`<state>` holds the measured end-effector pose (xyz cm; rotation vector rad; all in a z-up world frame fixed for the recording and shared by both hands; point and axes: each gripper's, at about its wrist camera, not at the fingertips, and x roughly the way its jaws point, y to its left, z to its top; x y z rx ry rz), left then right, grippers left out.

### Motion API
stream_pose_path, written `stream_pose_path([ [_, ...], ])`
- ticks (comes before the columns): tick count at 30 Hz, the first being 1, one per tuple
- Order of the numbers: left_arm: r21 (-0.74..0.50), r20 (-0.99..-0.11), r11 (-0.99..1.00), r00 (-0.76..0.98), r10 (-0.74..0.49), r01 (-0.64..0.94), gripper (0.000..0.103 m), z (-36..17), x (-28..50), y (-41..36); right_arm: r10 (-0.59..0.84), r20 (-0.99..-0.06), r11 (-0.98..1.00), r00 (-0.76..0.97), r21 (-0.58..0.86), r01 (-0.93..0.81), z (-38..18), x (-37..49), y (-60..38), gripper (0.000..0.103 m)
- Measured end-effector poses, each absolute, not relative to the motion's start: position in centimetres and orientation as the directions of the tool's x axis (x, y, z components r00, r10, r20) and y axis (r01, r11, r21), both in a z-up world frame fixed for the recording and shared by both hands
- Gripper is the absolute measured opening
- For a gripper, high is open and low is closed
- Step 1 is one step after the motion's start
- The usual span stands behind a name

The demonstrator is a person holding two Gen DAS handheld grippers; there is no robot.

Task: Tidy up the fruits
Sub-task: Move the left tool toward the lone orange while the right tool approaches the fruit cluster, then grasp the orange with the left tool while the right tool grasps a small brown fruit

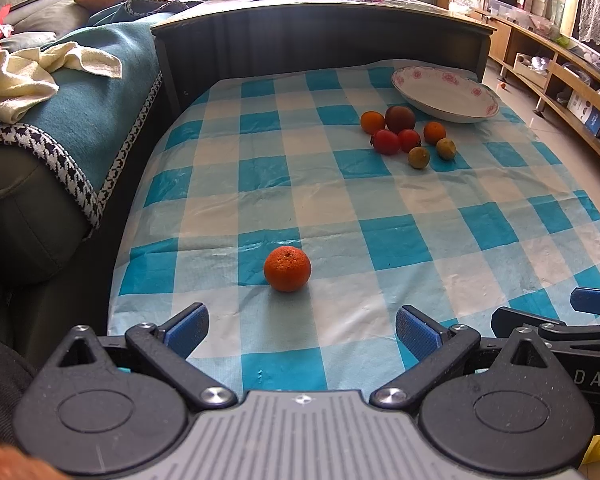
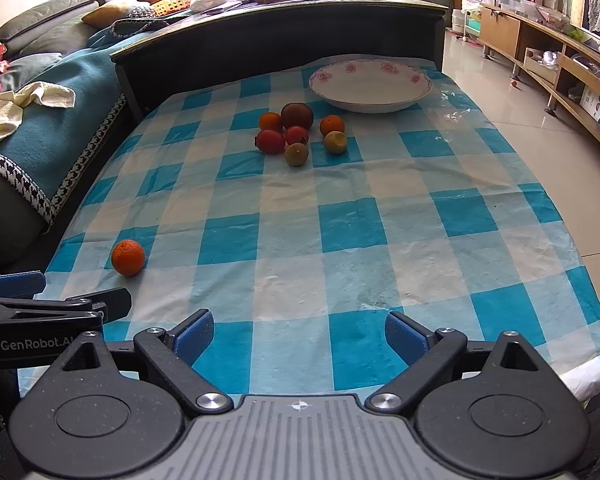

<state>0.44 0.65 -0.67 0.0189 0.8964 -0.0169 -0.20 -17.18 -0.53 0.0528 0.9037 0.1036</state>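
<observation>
The left claw [image 1: 302,330] hangs spread wide and pinching nothing, low over the checked cloth [image 1: 340,208] of the worktop. Just ahead of its blue pads, apart from them, sits a lone orange [image 1: 287,269]. The right claw [image 2: 299,334] is likewise spread and bare, beside the left one. Farther out, a cluster of small fruits [image 2: 298,132] lies on the cloth near a flowered plate [image 2: 370,82] at the far edge.

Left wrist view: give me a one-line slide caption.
Open left gripper faces a lone orange on the checkered cloth; fruit cluster beside empty plate.
</observation>
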Motion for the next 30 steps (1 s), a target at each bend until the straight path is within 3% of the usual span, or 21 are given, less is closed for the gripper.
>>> stream_pose_path([
  [17, -0.007, -0.791, 1.0, 0.612, -0.002, -0.006, 0.103, -1.4, 0.2, 1.6, 0.151, -0.795, 0.988, 0.587, 0.107, -0.109, -0.9, 0.7, -16.4, 0.085],
  [24, 0.015, -0.794, 0.999, 0.607, 0.038, -0.043, 0.103, -1.8, 1.8, 2.6, 0.186, -0.788, 0.982, 0.587, 0.133, -0.132, -0.7, 2.2, -16.4, 0.085],
  [30, 0.07, -0.796, 0.997, 0.603, 0.047, 0.015, 0.102, -2.2, 4.0, 1.5, 0.19, -0.779, 0.982, 0.597, 0.147, -0.122, -0.3, 3.7, -17.1, 0.084],
])
